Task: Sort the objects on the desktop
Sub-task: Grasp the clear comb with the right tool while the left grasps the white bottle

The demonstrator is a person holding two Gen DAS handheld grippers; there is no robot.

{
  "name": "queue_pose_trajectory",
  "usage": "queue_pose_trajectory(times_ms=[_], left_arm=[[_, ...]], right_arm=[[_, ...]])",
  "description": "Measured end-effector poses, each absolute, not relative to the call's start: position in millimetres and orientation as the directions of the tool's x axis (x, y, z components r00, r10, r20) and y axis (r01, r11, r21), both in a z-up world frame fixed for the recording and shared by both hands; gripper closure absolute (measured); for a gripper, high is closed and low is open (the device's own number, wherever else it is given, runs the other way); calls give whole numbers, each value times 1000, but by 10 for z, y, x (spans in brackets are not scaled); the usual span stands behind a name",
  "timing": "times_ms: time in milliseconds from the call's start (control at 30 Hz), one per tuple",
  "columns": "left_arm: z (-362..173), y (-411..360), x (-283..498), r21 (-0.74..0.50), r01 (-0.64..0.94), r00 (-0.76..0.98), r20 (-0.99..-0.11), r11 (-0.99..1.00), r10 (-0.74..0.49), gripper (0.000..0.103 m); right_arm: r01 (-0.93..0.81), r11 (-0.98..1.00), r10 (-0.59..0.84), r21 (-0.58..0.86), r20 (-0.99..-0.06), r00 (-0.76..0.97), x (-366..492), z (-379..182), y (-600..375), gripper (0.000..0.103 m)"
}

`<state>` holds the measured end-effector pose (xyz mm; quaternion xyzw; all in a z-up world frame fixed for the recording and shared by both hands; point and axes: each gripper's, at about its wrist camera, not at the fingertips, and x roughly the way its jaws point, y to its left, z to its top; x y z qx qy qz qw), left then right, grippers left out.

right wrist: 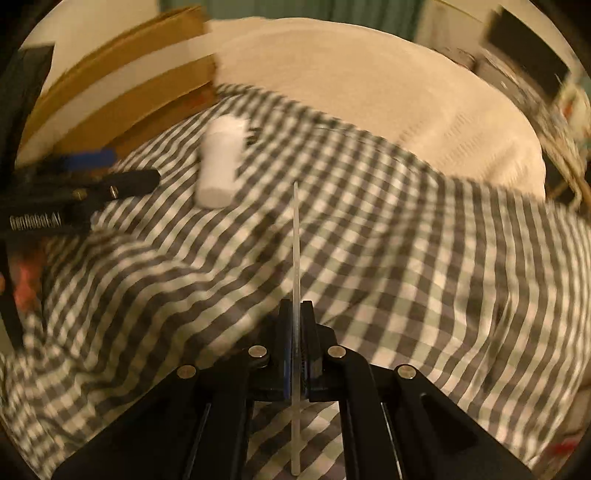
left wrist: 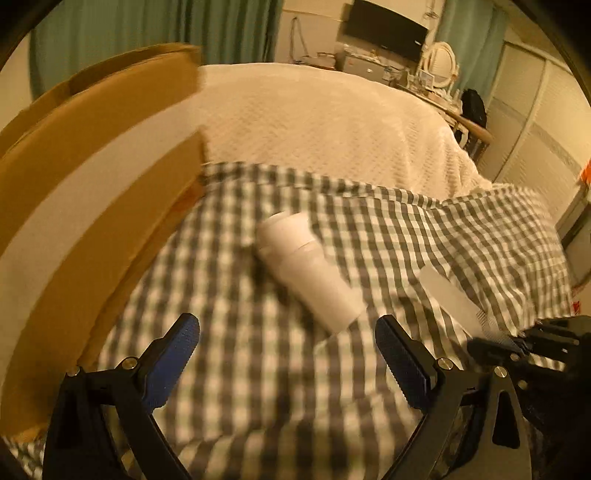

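Observation:
A white plastic bottle point(left wrist: 306, 269) point(right wrist: 219, 162) lies on its side on the grey-and-white checked cloth point(left wrist: 258, 387) point(right wrist: 406, 258). My left gripper point(left wrist: 284, 325) point(right wrist: 122, 168) stands open just short of the bottle, with nothing between its blue pads. My right gripper point(right wrist: 295, 310) point(left wrist: 495, 339) is shut on a thin, flat, pale strip point(right wrist: 295, 240) point(left wrist: 450, 295). The strip shows edge-on in the right wrist view and sticks out ahead of the fingers, above the cloth. In the left wrist view it slants up to the left from the right gripper, close to the bottle's base.
A big open cardboard box point(left wrist: 92, 166) point(right wrist: 122, 85) stands at the left, against the cloth's edge. A white textured blanket point(left wrist: 314, 118) point(right wrist: 369, 81) covers the bed beyond. A dresser with a round mirror point(left wrist: 441, 62) and a dark screen point(left wrist: 388, 29) stand far back right.

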<state>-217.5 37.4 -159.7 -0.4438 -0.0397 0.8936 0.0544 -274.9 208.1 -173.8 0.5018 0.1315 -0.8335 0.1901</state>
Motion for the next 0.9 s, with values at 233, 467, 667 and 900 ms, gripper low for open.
queue_pose_trajectory(times_ms=[233, 467, 667, 900], left_arm=[[-1893, 501, -2560, -195, -78, -542, -815, -978, 206, 54], [-1877, 430, -2496, -226, -110, -530, -811, -968, 249, 65], [-1629, 231, -2030, -213, -162, -550, -791, -963, 268, 68], [-1701, -37, -1532, -219, -190, -460, -841, -957, 284, 67]], right_arm=[[383, -922, -236, 64, -876, -421, -2792, -1782, 2226, 100], [365, -931, -206, 25, -860, -467, -2916, -1853, 2097, 100], [362, -932, -217, 24, -836, -503, -2878, -1702, 1899, 100], [417, -909, -200, 7, -885, -421, -2591, -1682, 1515, 100]])
